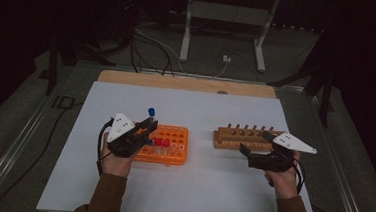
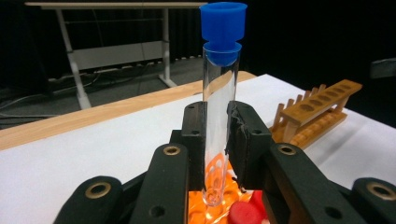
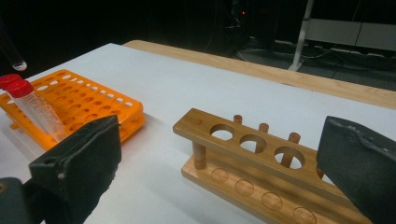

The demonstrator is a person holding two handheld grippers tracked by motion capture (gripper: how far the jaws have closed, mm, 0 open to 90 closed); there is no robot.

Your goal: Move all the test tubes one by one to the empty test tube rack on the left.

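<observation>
My left gripper [image 1: 150,125] [image 2: 217,140] is shut on a clear test tube [image 2: 219,121] with a blue cap [image 1: 151,111] [image 2: 223,30]. It holds the tube upright, its bottom end just above the orange rack [image 1: 171,144] [image 2: 210,186]. Red-capped tubes [image 1: 161,142] [image 3: 32,107] stand in that rack. To the right lies a wooden tube rack [image 1: 246,138] [image 3: 261,163] with empty holes. My right gripper [image 1: 255,152] [image 3: 219,172] stands open just in front of the wooden rack, nothing between its jaws.
A white sheet [image 1: 185,186] covers the table, with a bare wooden strip [image 1: 187,83] along the far edge. Beyond it are a dark floor, cables and a white metal frame [image 1: 227,18]. Both forearms come in from the near edge.
</observation>
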